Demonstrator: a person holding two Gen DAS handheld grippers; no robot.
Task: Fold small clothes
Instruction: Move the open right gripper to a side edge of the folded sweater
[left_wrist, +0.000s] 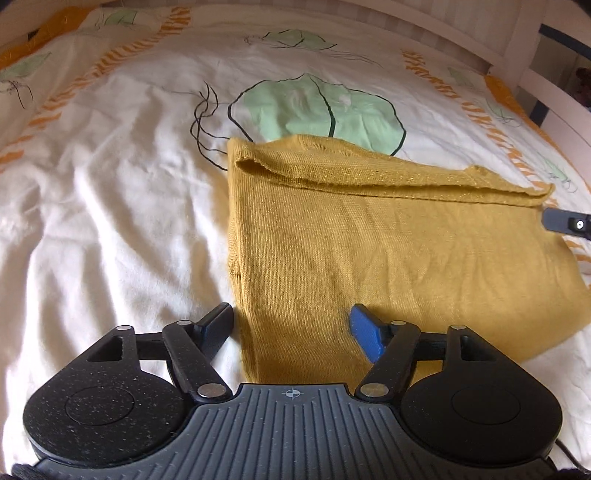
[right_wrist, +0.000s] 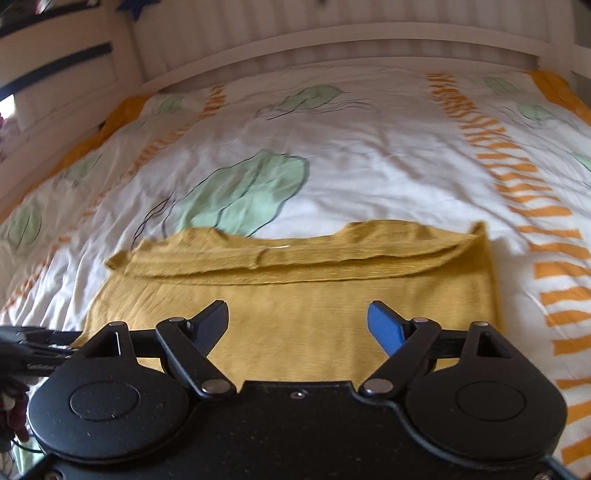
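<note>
Here the surface is a bed (left_wrist: 92, 206) covered by a rumpled white duvet cover (right_wrist: 369, 158) printed with pale green leaves outlined in black and bands of short orange stripes, with a solid orange border along its far edges. Behind it runs a white slatted bed frame (right_wrist: 332, 33), and in the left wrist view a white rail with dark gaps shows past the right corner. On the cover lies a mustard-yellow knitted garment (left_wrist: 369, 251), folded into a rough rectangle with a doubled hem edge running across its far side; its upper edge overlaps 1 of the green leaf prints. The left tongs (left_wrist: 291, 328) stand wide apart just above the garment's near left corner, the dark finger over the white cover beside the knit edge and the blue-padded finger (left_wrist: 364, 334) over the yellow fabric; nothing is pinched between them. The right tongs (right_wrist: 297, 323) are likewise spread wide over the near middle of the garment, with only flat knit visible in the gap and no fabric gripped; this view is slightly blurred. In the left wrist view the tip of the right tongs pokes in at the right edge beside the garment's far right corner, and in the right wrist view part of the left tongs shows at the left edge.
</note>
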